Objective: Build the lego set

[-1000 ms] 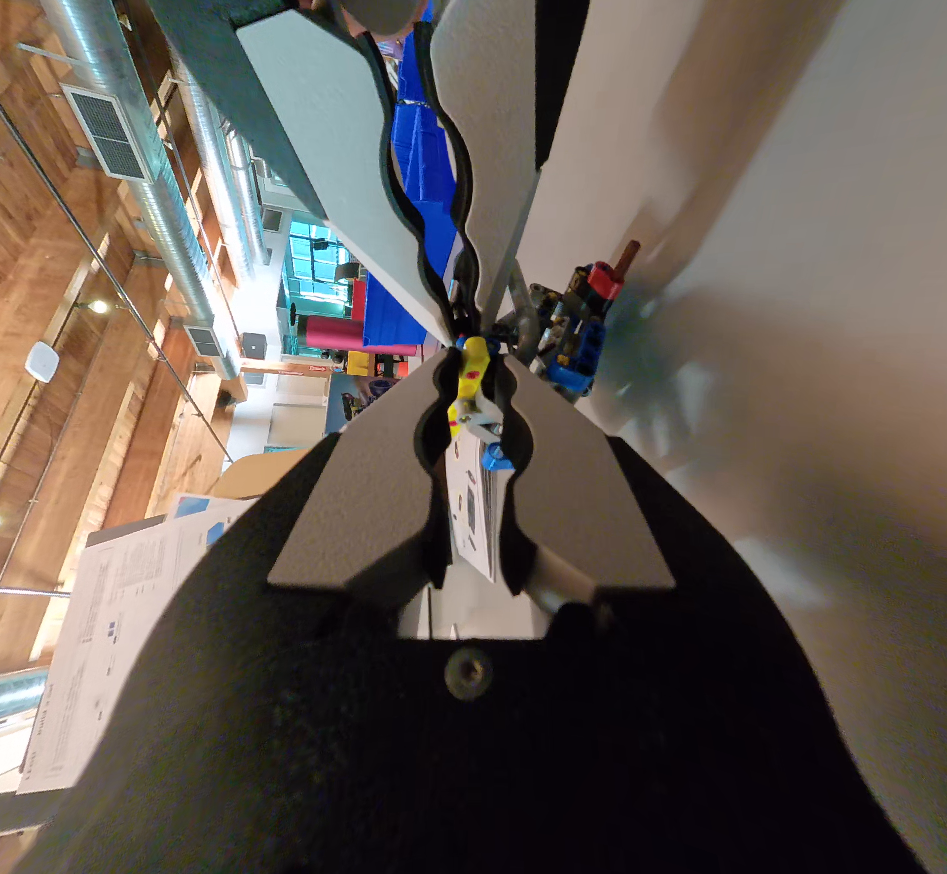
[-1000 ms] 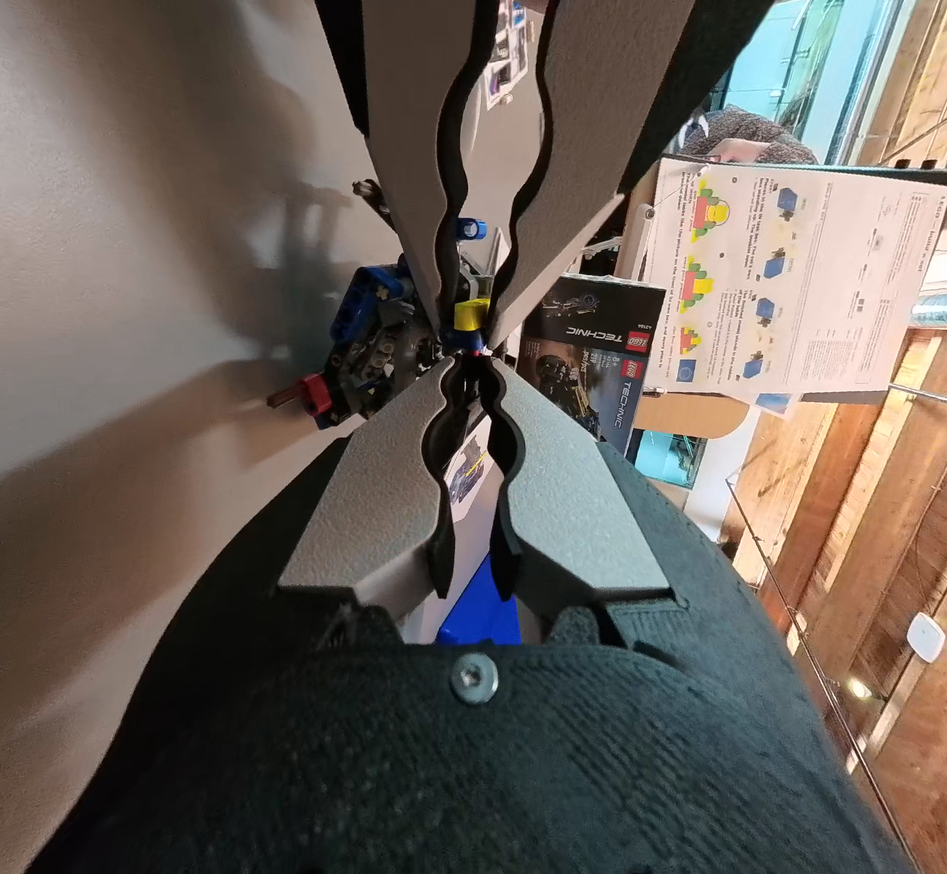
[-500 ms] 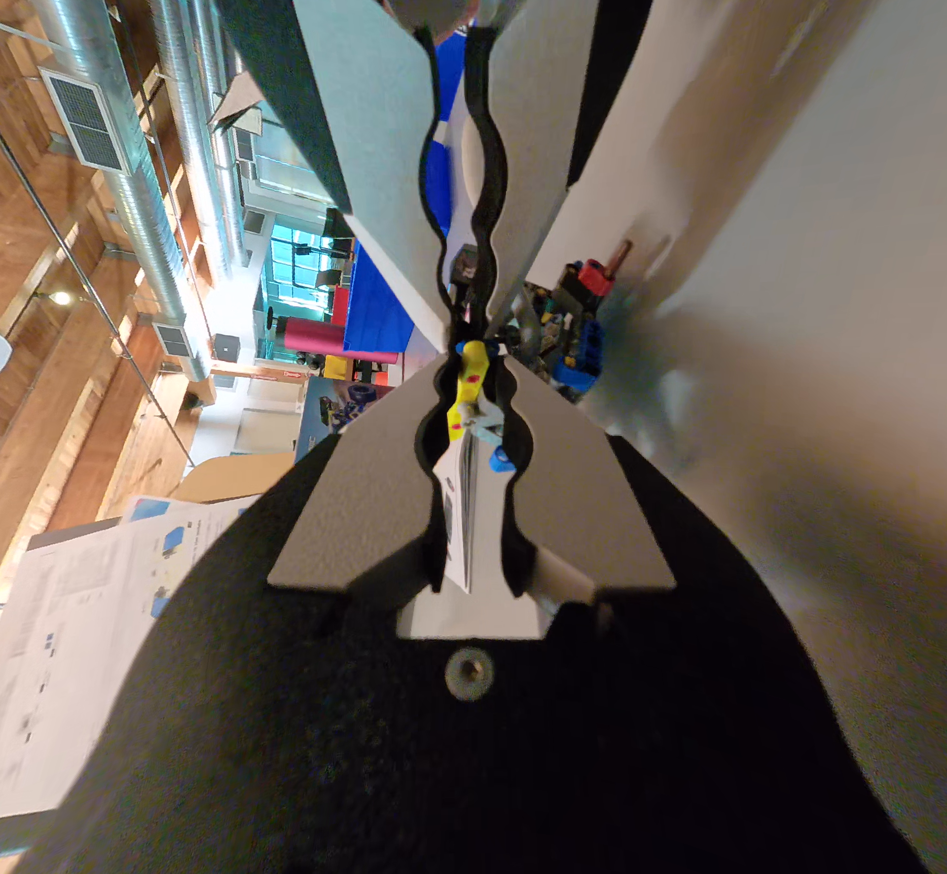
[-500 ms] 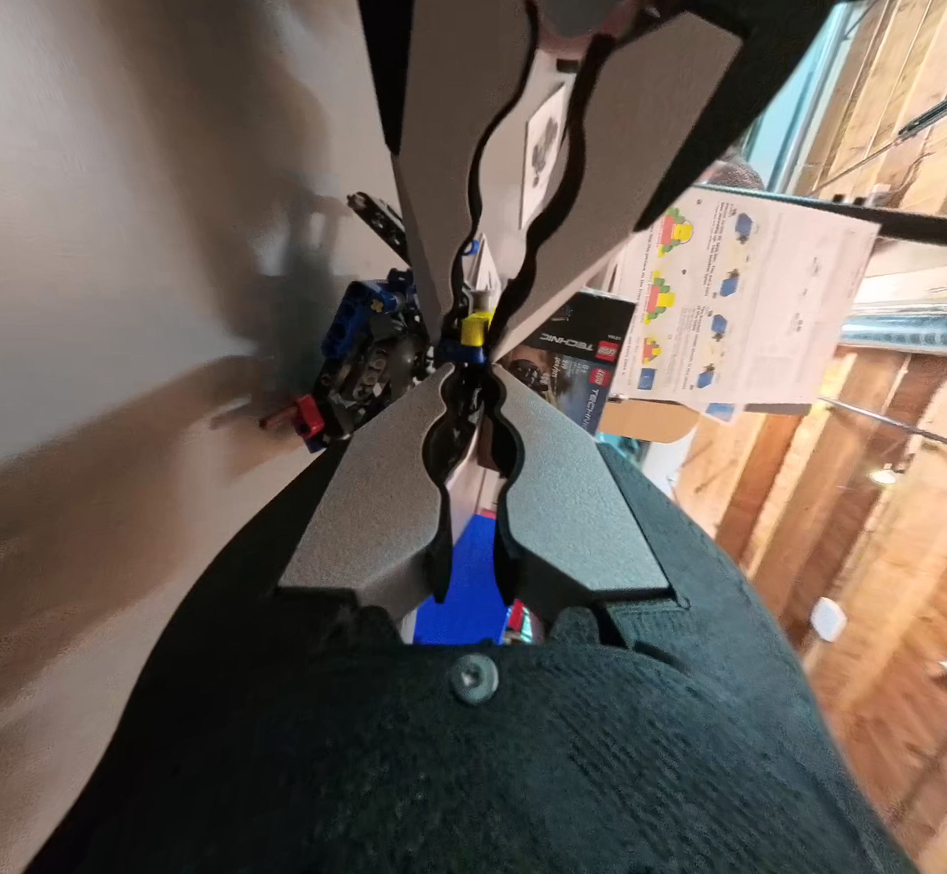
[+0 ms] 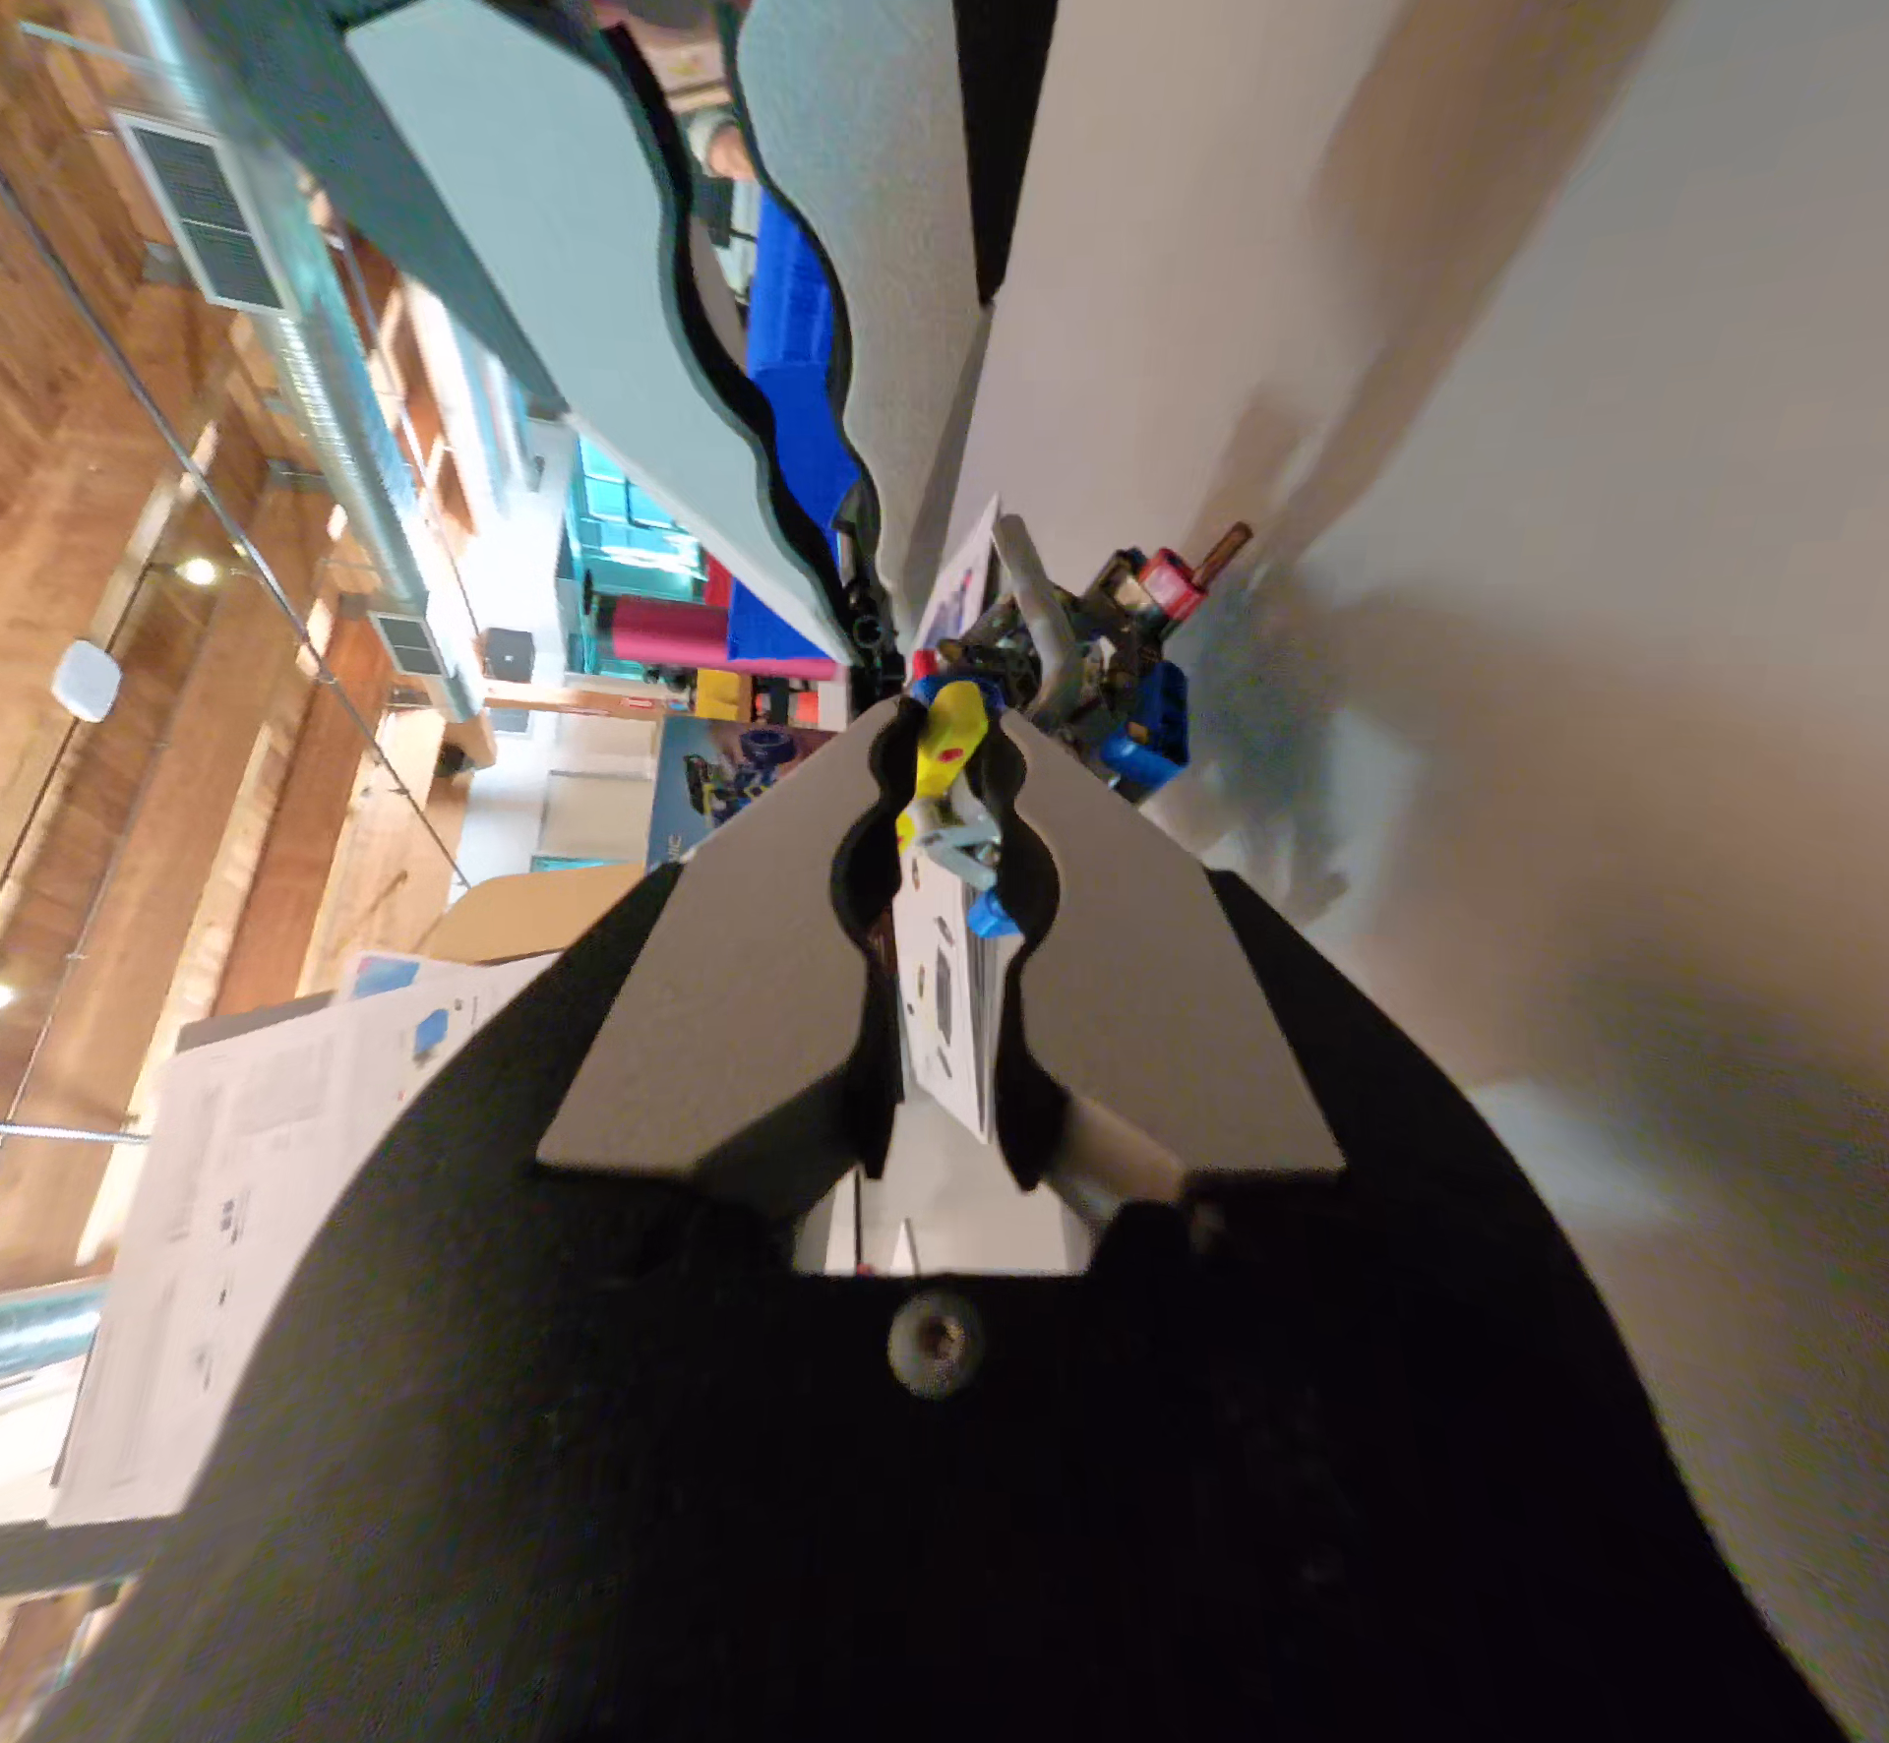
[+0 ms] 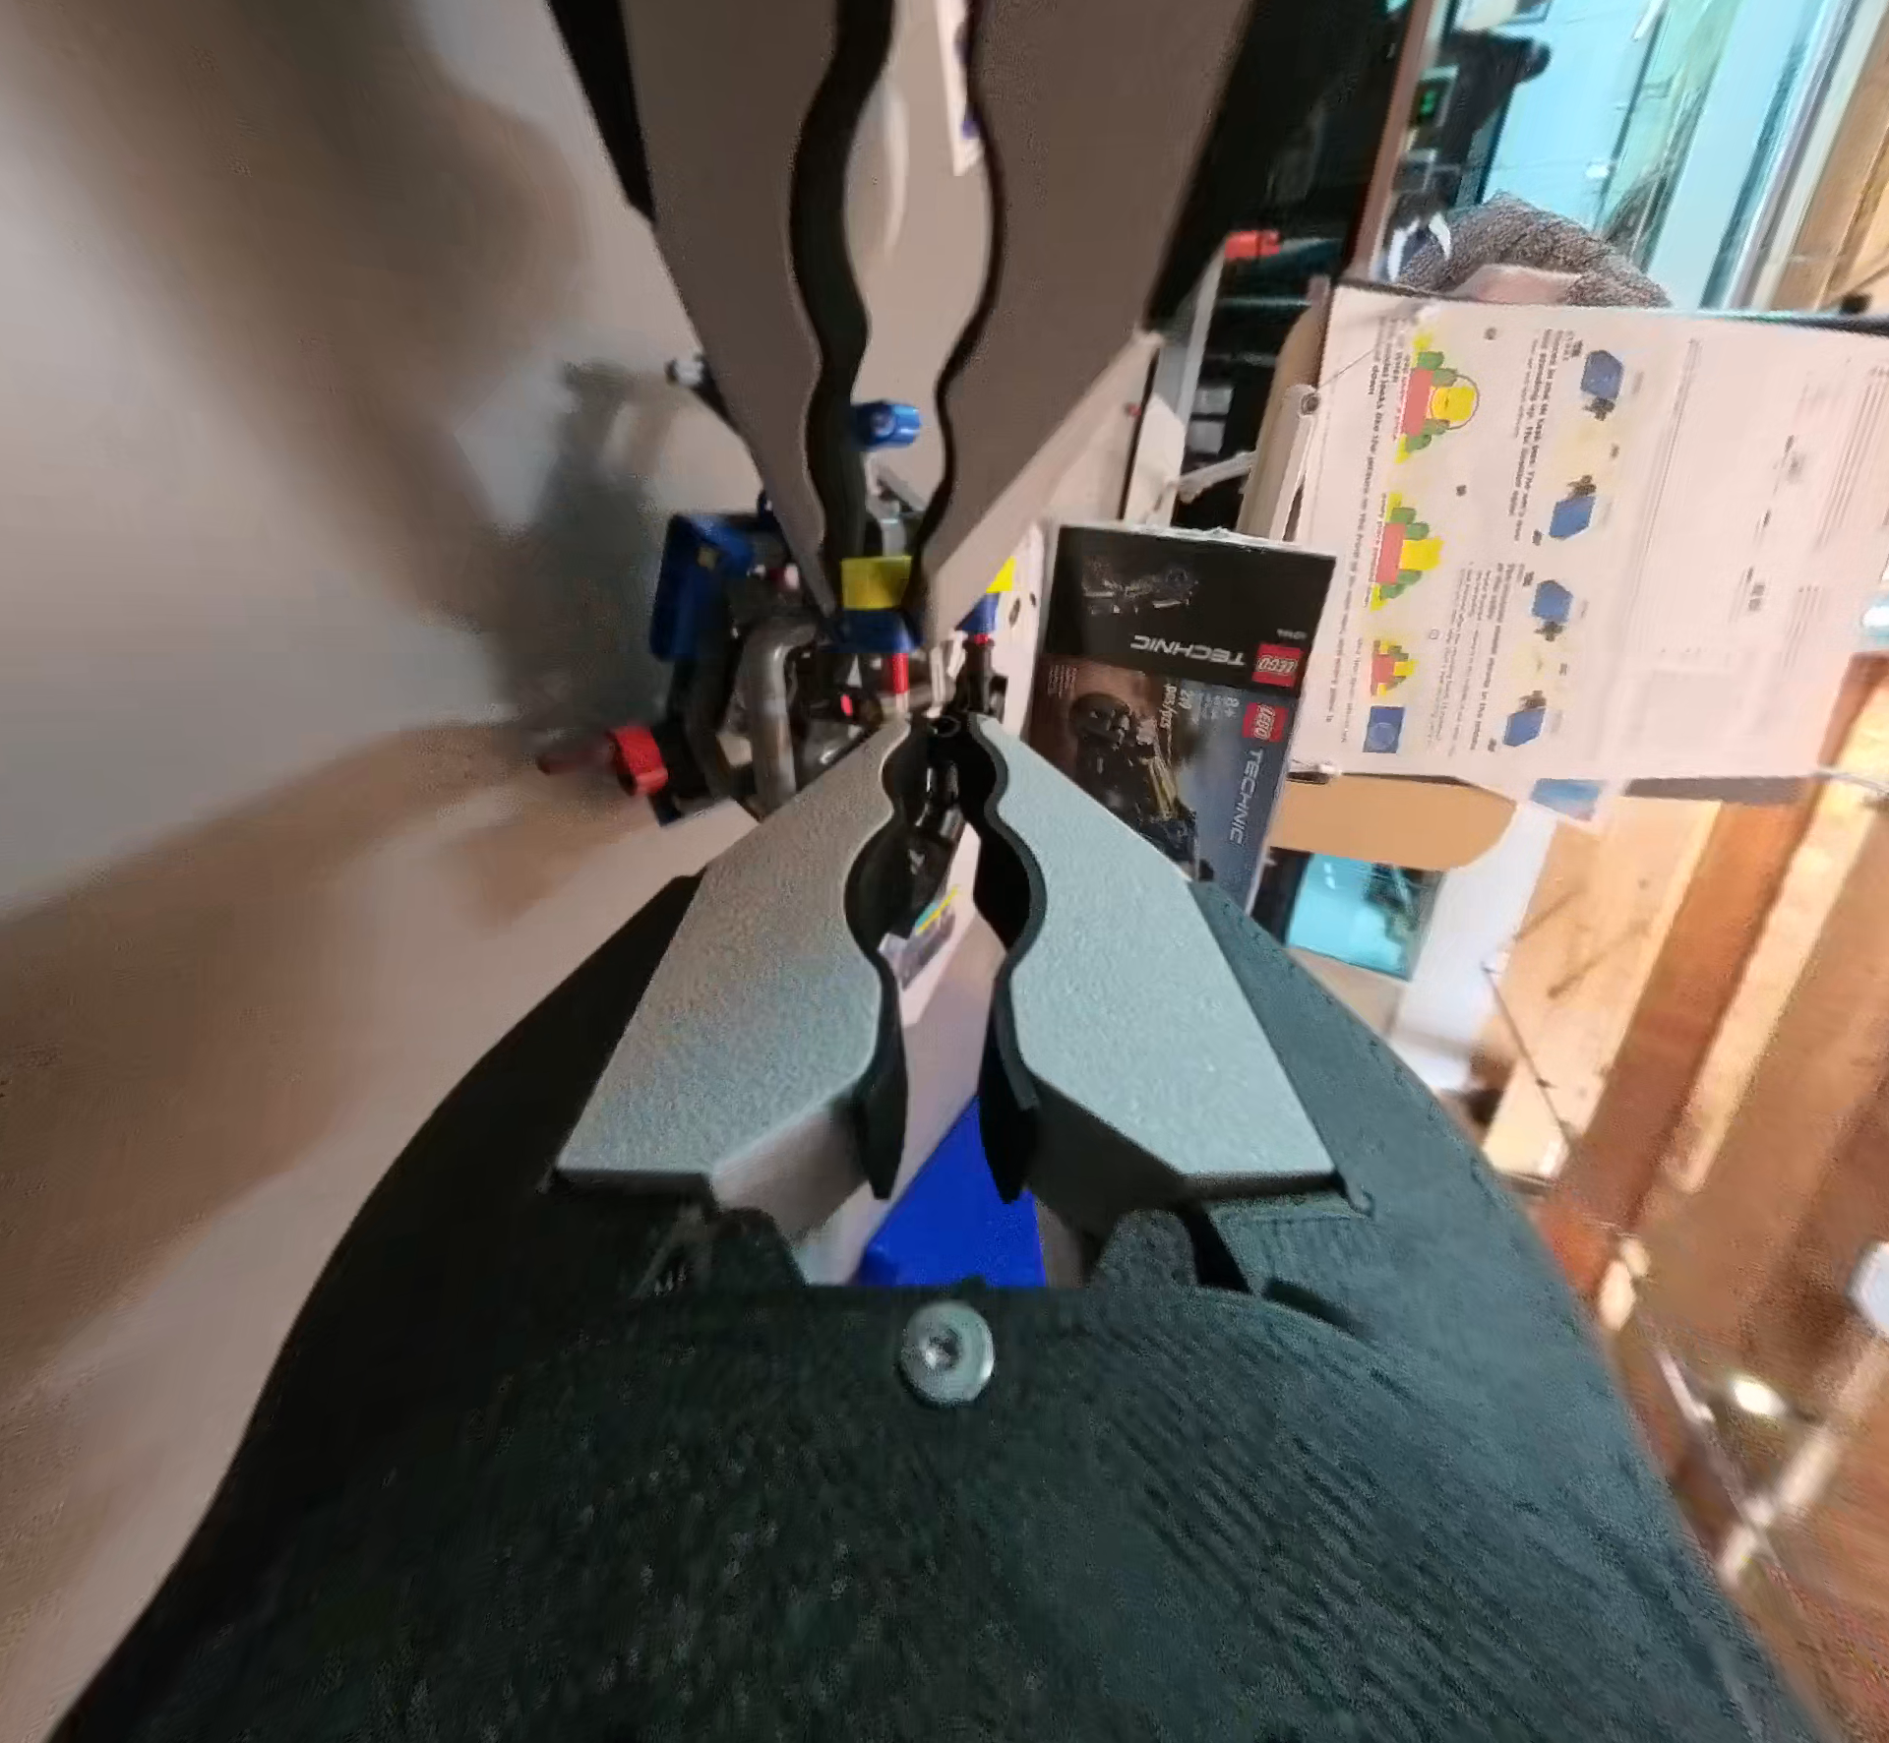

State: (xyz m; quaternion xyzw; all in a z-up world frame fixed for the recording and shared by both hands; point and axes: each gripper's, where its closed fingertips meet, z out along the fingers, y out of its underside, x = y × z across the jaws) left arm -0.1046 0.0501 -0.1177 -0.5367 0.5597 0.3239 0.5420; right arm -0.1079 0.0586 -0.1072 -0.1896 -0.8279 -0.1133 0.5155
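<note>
- Left wrist view: left gripper [image 5: 946, 723] has its fingers clamped on a yellow piece [image 5: 949, 746], pads against both of its sides.
- Yellow piece carries a small red dot and joins grey and blue bits that run back between the fingers.
- Right gripper [image 5: 877, 646] comes in from the top of the same view, tip to tip with the left one, fingers together on a thin black piece [image 5: 867, 629].
- Model [image 5: 1089, 662], a build of grey, black, blue and red bricks, sits just right of both tips on the white bench [image 5: 1533, 570]; a red part with a brown pin sticks out of its far side.
- White booklet [image 5: 946, 999] shows through the gap between the left fingers.
- Right wrist view: right gripper [image 6: 949, 725] is pinched shut on the black piece [image 6: 930, 805], which runs back along the gap between its pads.
- Left gripper [image 6: 869, 595] hangs from the top edge there, clamped on the yellow piece [image 6: 871, 582], with a blue brick right under it.
- Model [image 6: 736, 672] lies left of the tips, touching the bench [image 6: 256, 365].
- Dark box [image 6: 1176, 713] stands just right of the tips; an instruction sheet [image 6: 1595, 549] hangs further right.
- Blue bin [image 6: 951, 1214] shows low between the right fingers.
- Background is blurred; contact between the two held pieces cannot be told.
</note>
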